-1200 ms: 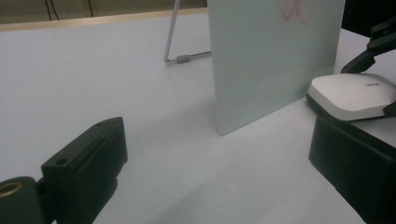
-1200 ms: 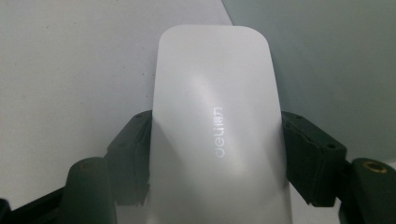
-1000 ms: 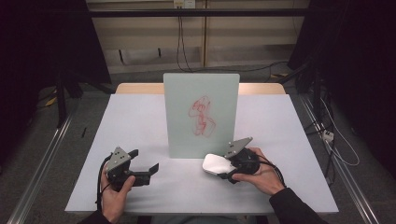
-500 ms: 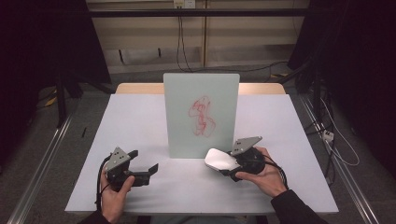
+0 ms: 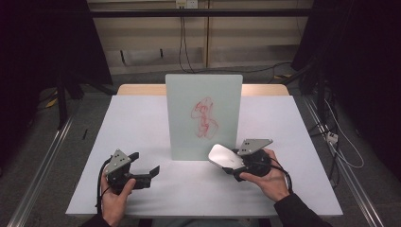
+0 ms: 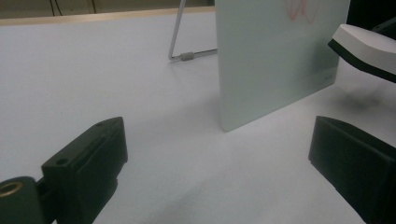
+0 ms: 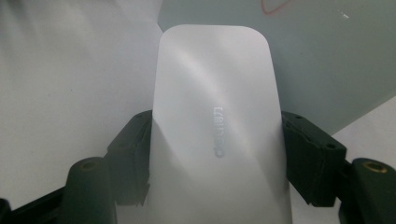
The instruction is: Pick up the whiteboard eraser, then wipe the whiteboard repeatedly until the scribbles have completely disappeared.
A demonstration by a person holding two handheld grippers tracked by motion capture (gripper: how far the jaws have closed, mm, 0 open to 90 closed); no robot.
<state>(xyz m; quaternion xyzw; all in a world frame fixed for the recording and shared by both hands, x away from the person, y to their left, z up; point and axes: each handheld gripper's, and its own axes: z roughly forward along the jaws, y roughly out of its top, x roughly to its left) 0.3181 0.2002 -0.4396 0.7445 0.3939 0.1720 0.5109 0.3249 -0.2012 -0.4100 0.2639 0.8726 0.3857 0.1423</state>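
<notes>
The right tongs [image 5: 232, 164], clenched on the white eraser [image 5: 224, 155], have carried it from the near counter [image 5: 142, 118] up and left toward the lower right corner of the upright whiteboard [image 5: 203, 94]. It now hangs just before the board, so wiping the red scribble [image 5: 204, 117] looks imminent. The left tongs [image 5: 144, 166] rest released, near left.

Both grippers, left [image 5: 144, 173] and right [image 5: 235, 166], are black with grey three-cornered top plates, brass-ringed screw holes, trailing black cables; dark sleeves.
</notes>
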